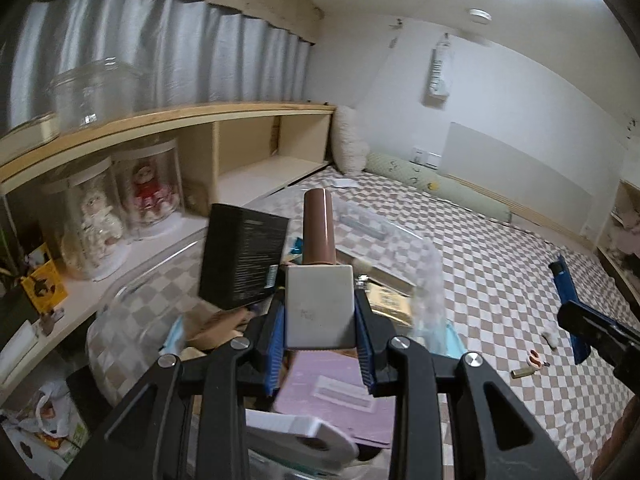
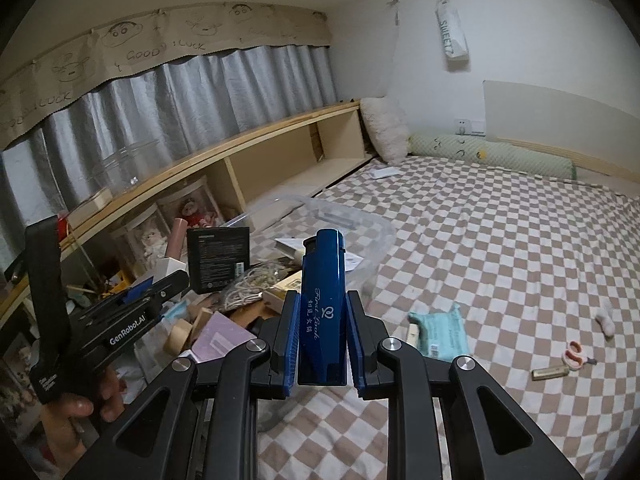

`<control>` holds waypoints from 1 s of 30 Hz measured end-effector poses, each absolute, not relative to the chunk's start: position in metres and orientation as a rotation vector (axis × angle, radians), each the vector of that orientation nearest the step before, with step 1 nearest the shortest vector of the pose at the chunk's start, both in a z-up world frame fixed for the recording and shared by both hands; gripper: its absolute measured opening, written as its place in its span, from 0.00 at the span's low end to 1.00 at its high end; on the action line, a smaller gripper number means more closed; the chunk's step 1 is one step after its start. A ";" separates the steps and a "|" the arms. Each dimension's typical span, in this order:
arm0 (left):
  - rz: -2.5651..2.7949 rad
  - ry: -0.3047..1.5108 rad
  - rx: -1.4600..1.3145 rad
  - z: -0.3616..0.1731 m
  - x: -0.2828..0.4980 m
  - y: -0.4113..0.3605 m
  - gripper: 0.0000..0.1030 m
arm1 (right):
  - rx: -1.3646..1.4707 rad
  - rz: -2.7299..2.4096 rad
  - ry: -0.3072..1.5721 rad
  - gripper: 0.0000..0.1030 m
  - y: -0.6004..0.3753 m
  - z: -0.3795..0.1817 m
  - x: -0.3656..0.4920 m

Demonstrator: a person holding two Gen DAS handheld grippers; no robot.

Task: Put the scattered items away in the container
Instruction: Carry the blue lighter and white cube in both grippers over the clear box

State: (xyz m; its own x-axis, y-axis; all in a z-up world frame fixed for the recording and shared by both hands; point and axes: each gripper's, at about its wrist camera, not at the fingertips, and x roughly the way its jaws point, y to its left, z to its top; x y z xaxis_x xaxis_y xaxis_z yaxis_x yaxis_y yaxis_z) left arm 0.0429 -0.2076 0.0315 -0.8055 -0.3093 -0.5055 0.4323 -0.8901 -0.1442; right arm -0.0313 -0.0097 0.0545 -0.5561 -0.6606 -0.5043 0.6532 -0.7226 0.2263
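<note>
Over the bin [image 2: 360,232], left tool [image 1: 320,312] grips a bottle [image 1: 318,280]; right tool [image 2: 320,332] clamps a lighter [image 2: 322,300].

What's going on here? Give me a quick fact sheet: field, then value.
Place: bed with checkered sheet
Left gripper: shut on a bottle with a brown cap
Right gripper: shut on a blue lighter
Container: clear plastic bin, already holding a black box and cords
Still loose on the sheet: teal packet, small scissors, gold tube
</note>
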 end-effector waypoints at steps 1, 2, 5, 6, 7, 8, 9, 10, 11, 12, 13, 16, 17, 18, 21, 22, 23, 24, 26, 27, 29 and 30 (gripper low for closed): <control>-2.628 0.366 0.679 0.031 0.045 -0.212 0.30 | 0.740 -2.257 -0.014 0.22 -0.012 0.054 -0.031; -2.619 0.374 0.680 0.030 0.047 -0.216 0.30 | 0.741 -2.253 -0.011 0.22 -0.013 0.054 -0.031; -2.596 0.379 0.690 0.027 0.054 -0.226 0.30 | 0.745 -2.236 -0.013 0.22 -0.019 0.055 -0.031; -2.584 0.381 0.695 0.025 0.056 -0.231 0.30 | 0.744 -2.233 -0.014 0.22 -0.020 0.055 -0.031; -2.571 0.387 0.700 0.023 0.059 -0.235 0.30 | 0.740 -2.232 -0.016 0.22 -0.021 0.055 -0.030; -2.557 0.394 0.704 0.021 0.061 -0.240 0.30 | 0.737 -2.231 -0.016 0.22 -0.022 0.056 -0.030; -2.544 0.405 0.709 0.018 0.063 -0.244 0.30 | 0.734 -2.231 -0.017 0.22 -0.023 0.056 -0.030; -2.530 0.416 0.712 0.016 0.065 -0.248 0.30 | 0.734 -2.228 -0.017 0.22 -0.024 0.056 -0.030; -2.520 0.424 0.715 0.014 0.066 -0.252 0.30 | 0.737 -2.223 -0.018 0.22 -0.026 0.056 -0.030; -2.511 0.429 0.718 0.012 0.067 -0.254 0.30 | 0.741 -2.217 -0.019 0.22 -0.028 0.056 -0.030; -2.503 0.434 0.721 0.011 0.068 -0.257 0.30 | 0.743 -2.212 -0.020 0.22 -0.030 0.055 -0.030; -2.480 0.448 0.733 0.006 0.070 -0.262 0.30 | 0.740 -2.200 -0.007 0.22 -0.036 0.056 -0.028; -2.474 0.451 0.737 0.005 0.070 -0.263 0.30 | 0.741 -2.195 -0.005 0.22 -0.038 0.056 -0.027; -2.468 0.455 0.743 0.004 0.070 -0.264 0.30 | 0.741 -2.190 -0.002 0.22 -0.040 0.055 -0.027; -2.471 0.471 0.754 0.002 0.069 -0.265 0.30 | 0.746 -2.173 0.003 0.22 -0.046 0.055 -0.026; -2.473 0.474 0.757 0.001 0.069 -0.265 0.30 | 0.748 -2.169 0.005 0.22 -0.049 0.055 -0.025; -2.472 0.475 0.761 0.001 0.068 -0.265 0.30 | 0.752 -2.162 0.010 0.22 -0.052 0.054 -0.025; -2.470 0.475 0.766 0.000 0.068 -0.265 0.30 | 0.755 -2.156 0.013 0.22 -0.054 0.054 -0.025; -2.465 0.481 0.775 -0.002 0.066 -0.266 0.30 | 0.765 -2.142 0.014 0.22 -0.058 0.053 -0.025; -2.462 0.489 0.778 -0.003 0.066 -0.267 0.30 | 0.769 -2.134 0.013 0.22 -0.060 0.052 -0.025; -2.461 0.493 0.779 -0.003 0.066 -0.267 0.30 | 0.775 -2.121 0.015 0.22 -0.065 0.052 -0.025; -2.461 0.492 0.777 -0.003 0.066 -0.267 0.30 | 0.775 -2.115 0.018 0.22 -0.067 0.053 -0.025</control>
State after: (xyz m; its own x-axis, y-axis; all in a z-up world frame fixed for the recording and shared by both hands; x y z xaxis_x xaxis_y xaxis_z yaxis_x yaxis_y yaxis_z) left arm 0.0660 -0.2673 -0.0027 -0.7068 -0.3573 -0.6105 0.5645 -0.8051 -0.1823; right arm -0.0247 -0.0669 0.0526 -0.4375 -0.7244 -0.5328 0.7333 -0.6304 0.2549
